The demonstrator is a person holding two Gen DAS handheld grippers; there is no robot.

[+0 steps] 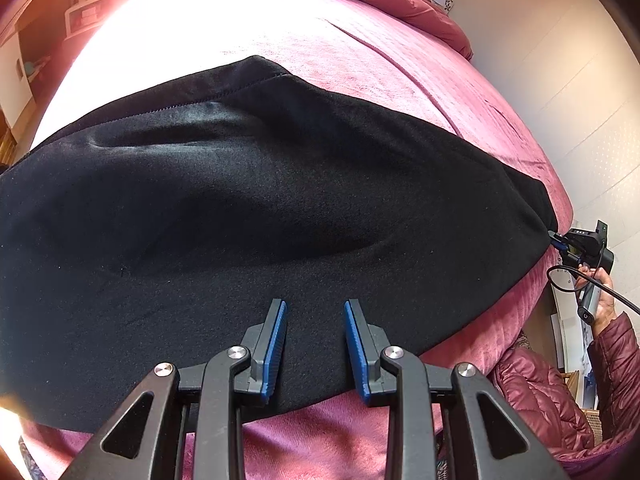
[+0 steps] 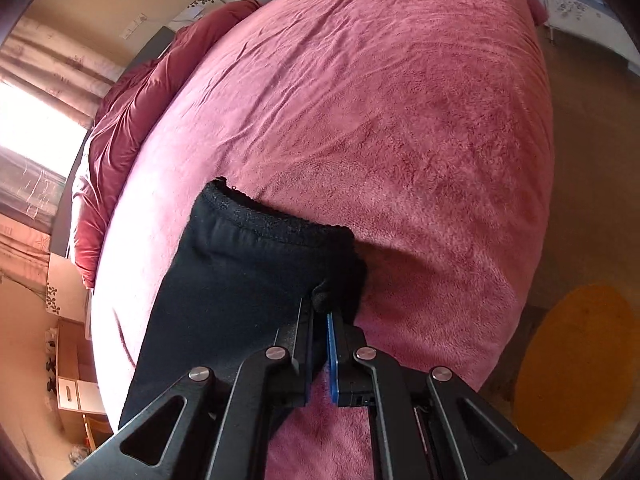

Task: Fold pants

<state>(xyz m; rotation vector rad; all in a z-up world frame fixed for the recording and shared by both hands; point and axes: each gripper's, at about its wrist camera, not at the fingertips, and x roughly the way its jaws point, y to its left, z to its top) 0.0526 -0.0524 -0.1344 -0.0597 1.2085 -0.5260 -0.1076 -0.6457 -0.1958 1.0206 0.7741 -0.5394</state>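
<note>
Black pants [image 1: 256,216] lie spread across a pink bed [image 1: 360,64]. My left gripper [image 1: 315,308] is open, its blue pads just above the near edge of the pants, holding nothing. In the right wrist view my right gripper [image 2: 320,312] is shut on the near corner of the pants [image 2: 240,272] by the lacy waistband, pinching a fold of cloth. The right gripper also shows in the left wrist view [image 1: 560,240], at the right end of the pants at the bed's edge.
A rumpled dark-red duvet [image 2: 120,120] is bunched at the head of the bed. An orange round rug [image 2: 576,368] lies on the floor beside the bed. The person's maroon puffer jacket [image 1: 552,392] is at right. Shelves [image 2: 72,384] stand by the window side.
</note>
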